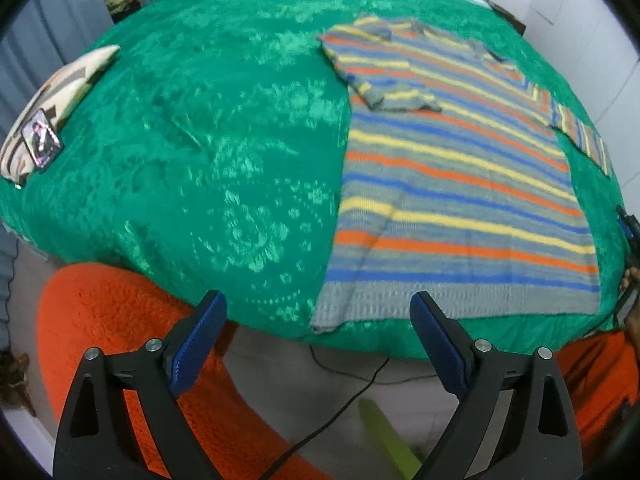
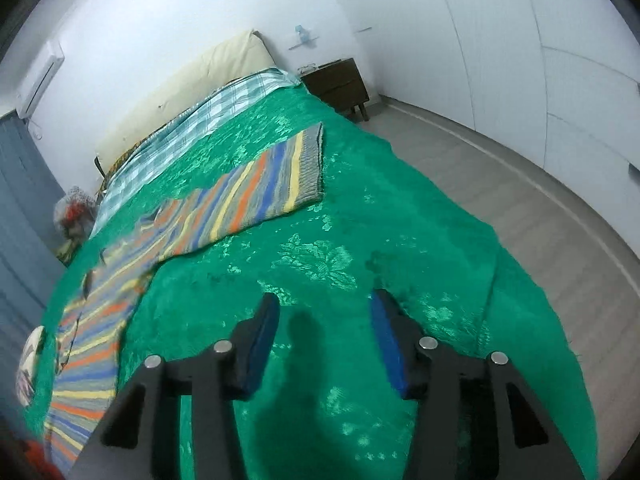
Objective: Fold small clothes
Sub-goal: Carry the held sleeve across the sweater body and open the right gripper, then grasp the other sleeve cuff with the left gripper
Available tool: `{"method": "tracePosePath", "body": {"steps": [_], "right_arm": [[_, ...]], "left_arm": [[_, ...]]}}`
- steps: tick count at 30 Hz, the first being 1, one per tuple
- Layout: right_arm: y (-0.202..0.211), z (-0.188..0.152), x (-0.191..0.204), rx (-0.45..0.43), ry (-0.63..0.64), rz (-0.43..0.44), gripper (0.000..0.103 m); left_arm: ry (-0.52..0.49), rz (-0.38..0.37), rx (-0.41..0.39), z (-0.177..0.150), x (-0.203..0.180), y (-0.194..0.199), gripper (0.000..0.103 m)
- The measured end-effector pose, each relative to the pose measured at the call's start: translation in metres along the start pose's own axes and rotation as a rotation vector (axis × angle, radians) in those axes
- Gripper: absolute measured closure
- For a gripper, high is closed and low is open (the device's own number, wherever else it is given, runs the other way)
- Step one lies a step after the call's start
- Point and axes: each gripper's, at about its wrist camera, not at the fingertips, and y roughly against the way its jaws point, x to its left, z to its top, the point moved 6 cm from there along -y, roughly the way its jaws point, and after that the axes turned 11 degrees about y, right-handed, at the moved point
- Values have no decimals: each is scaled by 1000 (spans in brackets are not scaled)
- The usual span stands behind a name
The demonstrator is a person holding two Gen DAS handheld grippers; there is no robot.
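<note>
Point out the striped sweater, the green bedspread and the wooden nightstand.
striped sweater (image 1: 460,184): left wrist view, middle of its body.
green bedspread (image 1: 200,140): left wrist view, bare patch left of the sweater.
wooden nightstand (image 2: 338,82): right wrist view, its front.

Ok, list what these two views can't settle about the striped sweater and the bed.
- Striped sweater, left wrist view: right sleeve end runs into the fisheye rim.
- Same sweater, right wrist view: lower part is motion-blurred and cut off at the frame's left edge.
- Card on the pillow, left wrist view: print too small to read.
</note>
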Motion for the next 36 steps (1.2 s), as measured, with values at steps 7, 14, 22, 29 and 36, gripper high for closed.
{"method": "tracePosePath", "body": {"steps": [7,14,22,29,36], "right_arm": [[39,8,64,45,223,-89,24],[66,-18,155,50,280,81,21],[55,-48,209,95,447,133,21],[50,-55,217,100,469,146,21],[44,-60,211,125,441,146,21]], "left_arm": [[-175,-8,-178,59,-39,34,9],[-636,-114,-336,116,-145,11,6],[-736,-2,-73,137,-163,-131,33],[-267,-286,-45,204,-117,-88,101],[481,-314,-171,316,83,-64,101]]}}
